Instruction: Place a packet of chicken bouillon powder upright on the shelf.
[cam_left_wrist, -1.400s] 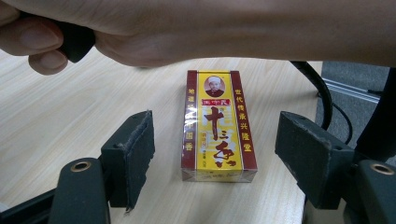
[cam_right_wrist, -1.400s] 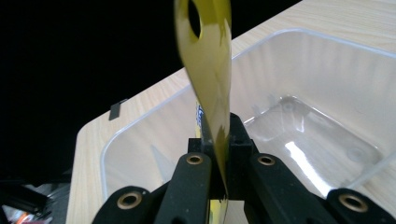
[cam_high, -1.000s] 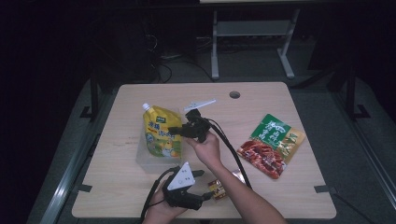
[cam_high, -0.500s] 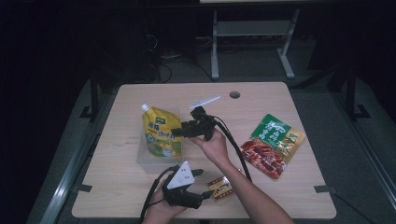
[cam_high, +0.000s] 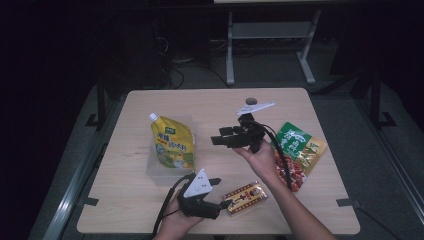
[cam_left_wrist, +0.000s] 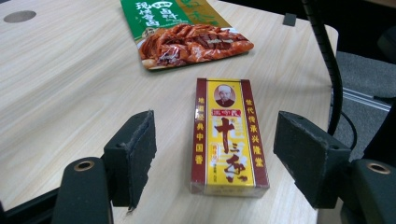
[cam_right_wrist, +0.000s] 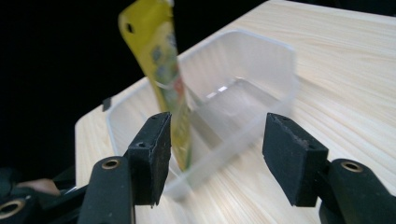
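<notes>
At the left of the high view, a yellow pouch (cam_high: 172, 145) stands in a clear tub (cam_high: 155, 169) on the table (cam_high: 320, 210). Low in the frame, the left gripper (cam_high: 216, 192) lies by a red and yellow box (cam_high: 245, 197), its jaws wide on both sides of the box (not pressing it). In the middle, the right gripper (cam_high: 216, 140) has just been opening; nothing is between its jaws. A green and red snack bag (cam_high: 300, 150) lies at the right.
</notes>
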